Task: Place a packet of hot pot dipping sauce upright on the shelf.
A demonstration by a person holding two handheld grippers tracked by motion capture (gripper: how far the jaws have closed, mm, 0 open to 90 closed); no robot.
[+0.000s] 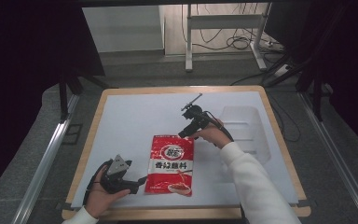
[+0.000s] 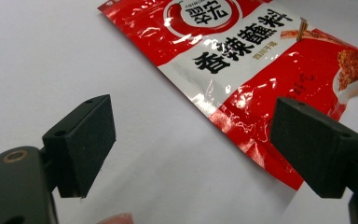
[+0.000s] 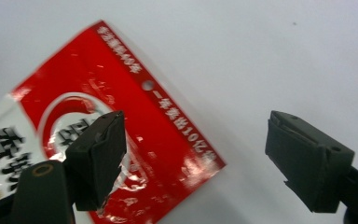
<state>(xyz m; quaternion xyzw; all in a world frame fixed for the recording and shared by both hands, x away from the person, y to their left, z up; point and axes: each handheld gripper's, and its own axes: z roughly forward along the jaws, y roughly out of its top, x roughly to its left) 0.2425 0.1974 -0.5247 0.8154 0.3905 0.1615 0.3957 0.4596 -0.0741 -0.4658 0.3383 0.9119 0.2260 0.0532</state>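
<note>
From the high view, a red sachet (image 1: pixel 171 164) with a white band of dark lettering lies flat on the white tabletop (image 1: pixel 135 116), near its front edge and about midway across. The left tool (image 1: pixel 139 180) rests low by the sachet's lower left corner, held in the person's left hand (image 1: pixel 101 191), with a grey three-cornered plate (image 1: pixel 117 165) on top. The right tool (image 1: pixel 182 134) sits just above the sachet's upper right corner, gripped by the right hand (image 1: pixel 213 134) in a white sleeve (image 1: pixel 256 186). A clear plastic tray (image 1: pixel 242 126) stands to the right of that hand, apart from the sachet. In the left gripper view, the left tool (image 2: pixel 193 149) is released, jaws wide apart, with the sachet (image 2: pixel 242 65) lying beyond them and one red corner near the right-hand jaw. In the right gripper view, the right tool (image 3: pixel 193 163) is likewise released, jaws spread; the sachet's top edge (image 3: pixel 168 112), with its small punched hole (image 3: pixel 148 86), runs between them over the bare tabletop (image 3: pixel 261 51).
</note>
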